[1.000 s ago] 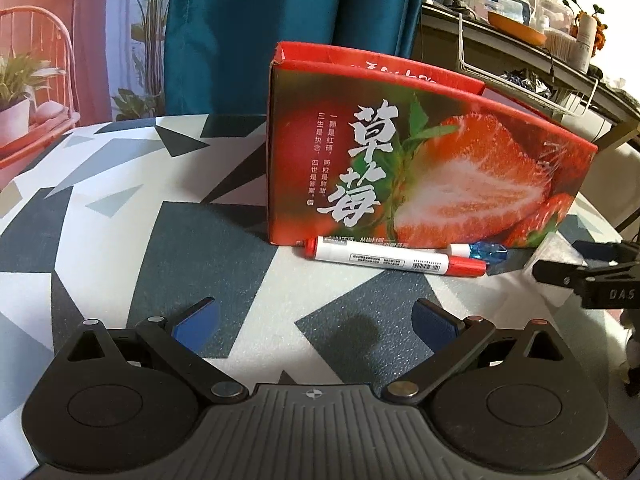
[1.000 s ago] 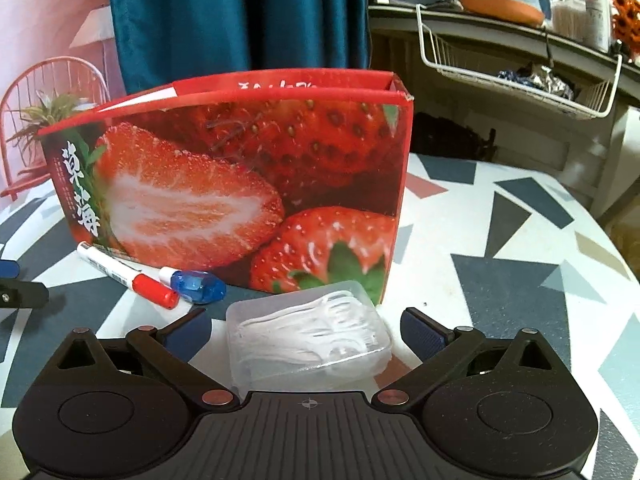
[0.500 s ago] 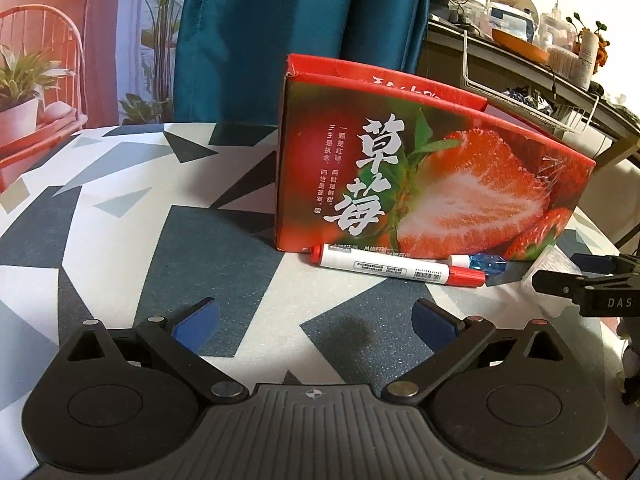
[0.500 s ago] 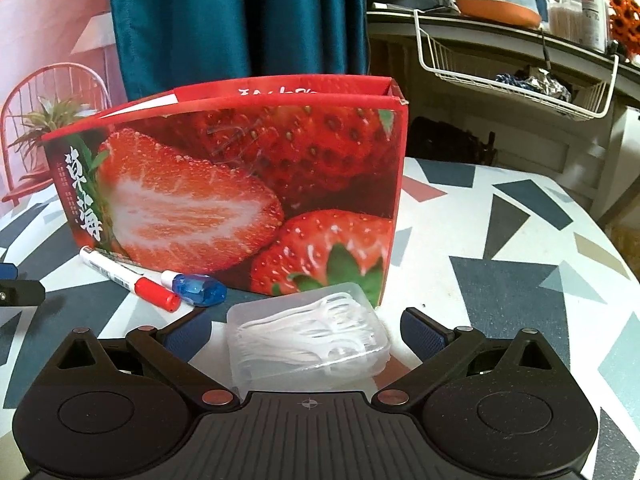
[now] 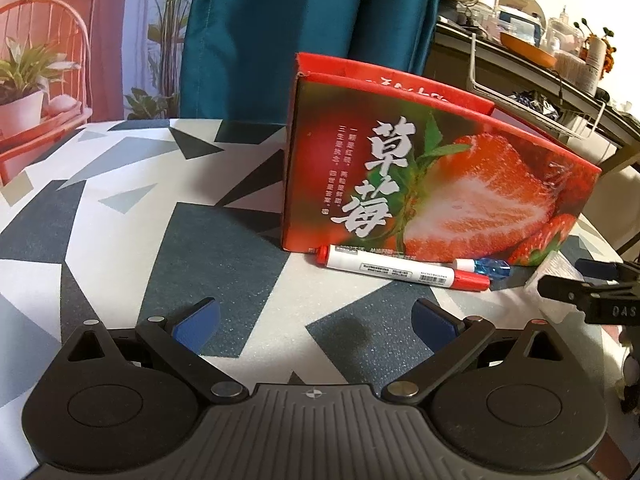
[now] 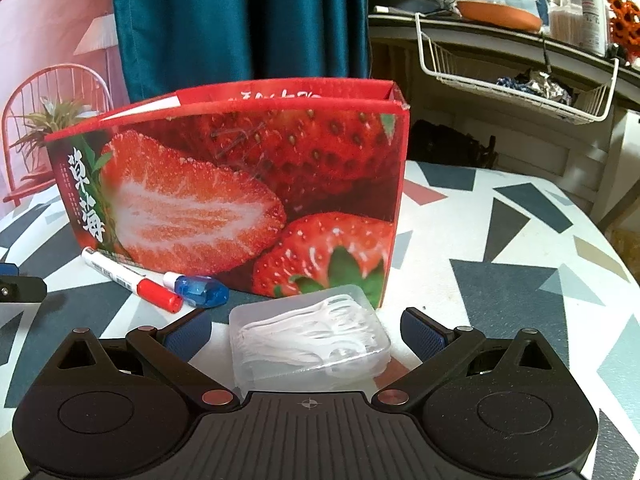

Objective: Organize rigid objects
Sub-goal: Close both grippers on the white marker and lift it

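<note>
On the tabletop (image 5: 120,248), patterned with dark and grey triangles, we see a red strawberry box (image 5: 432,184) standing upright with its top open, Chinese characters and a sliced strawberry printed on its long face. Just in front of that face lies a white marker with red cap (image 5: 404,268), flat, close to the box base; we cannot tell if it touches. Just beside its capped end lies a small blue translucent correction-tape-like item (image 6: 198,290), exact type unclear. Near the box's right corner sits a clear plastic case of white floss picks (image 6: 310,340), flat on the tabletop, close to the box. Right tongs (image 6: 306,330) are spread wide, blue pads on either side of the floss pick case, pads apart from it, nothing pinched. Left tongs (image 5: 316,318) are spread wide too, holding nothing, low over a dark triangle of the tabletop, aimed at the marker, which is well ahead of the tips. In the left wrist view the right tongs show at the right edge as black fingers near the box corner; in the right wrist view a tip of the left tongs shows at the left edge. Behind the tabletop we see a teal curtain (image 5: 304,32), a potted plant (image 5: 24,92) on an orange rack, and a white wire basket (image 6: 516,76) under a cluttered shelf.
</note>
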